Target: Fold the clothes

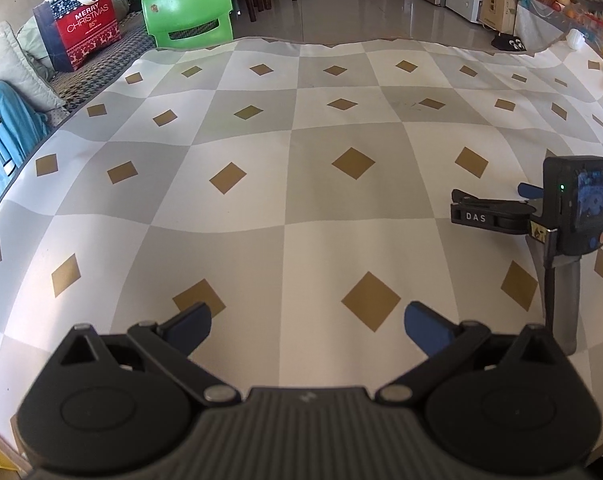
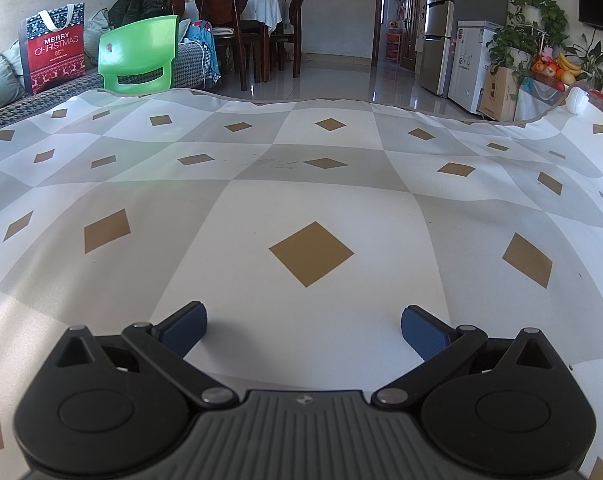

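Both tools wide open, empty: left tool [image 1: 307,322], right tool [image 2: 303,320]

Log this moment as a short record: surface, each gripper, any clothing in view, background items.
surface: checked tablecloth with brown diamonds, nothing lying on the middle
left gripper: open, nothing between the fingers
right gripper: open, nothing held, low over the cloth
clothing: blue garment on the sofa at the far left, not on the table
background: green chair, Christmas bag
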`<state>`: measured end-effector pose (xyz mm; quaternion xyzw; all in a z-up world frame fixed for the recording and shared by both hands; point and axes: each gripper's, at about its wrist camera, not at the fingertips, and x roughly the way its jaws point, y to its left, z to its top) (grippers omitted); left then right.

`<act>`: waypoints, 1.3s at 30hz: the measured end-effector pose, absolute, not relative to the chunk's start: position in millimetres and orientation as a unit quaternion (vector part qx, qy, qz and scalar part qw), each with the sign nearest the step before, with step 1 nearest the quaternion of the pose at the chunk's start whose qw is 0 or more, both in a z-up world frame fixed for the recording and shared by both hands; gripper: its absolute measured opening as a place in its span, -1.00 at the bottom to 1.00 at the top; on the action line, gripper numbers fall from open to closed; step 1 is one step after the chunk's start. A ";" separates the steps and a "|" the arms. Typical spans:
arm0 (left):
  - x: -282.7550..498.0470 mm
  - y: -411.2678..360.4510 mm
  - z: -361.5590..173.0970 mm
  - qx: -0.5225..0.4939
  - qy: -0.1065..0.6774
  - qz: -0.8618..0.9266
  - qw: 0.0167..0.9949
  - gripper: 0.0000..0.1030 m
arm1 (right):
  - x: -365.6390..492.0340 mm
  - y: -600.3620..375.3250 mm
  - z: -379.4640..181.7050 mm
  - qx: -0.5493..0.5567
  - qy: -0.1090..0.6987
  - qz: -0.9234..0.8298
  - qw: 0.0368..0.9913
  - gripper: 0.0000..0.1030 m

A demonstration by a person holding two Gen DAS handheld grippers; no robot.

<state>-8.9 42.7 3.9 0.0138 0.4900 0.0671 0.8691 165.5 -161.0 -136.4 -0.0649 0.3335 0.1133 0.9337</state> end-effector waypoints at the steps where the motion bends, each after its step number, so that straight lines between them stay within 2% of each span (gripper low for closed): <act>1: -8.6 43.5 3.9 0.012 0.492 0.068 0.868 1.00 | 165.6 -161.0 -136.4 -0.065 0.334 0.113 0.934 1.00; 19: -5.5 63.2 0.0 -0.016 0.510 0.099 0.854 1.00 | 166.2 -162.0 -136.7 -0.065 0.333 0.113 0.934 1.00; 39: -4.9 48.8 1.5 -0.002 0.508 0.083 0.857 1.00 | 166.3 -161.8 -136.9 -0.065 0.333 0.113 0.934 1.00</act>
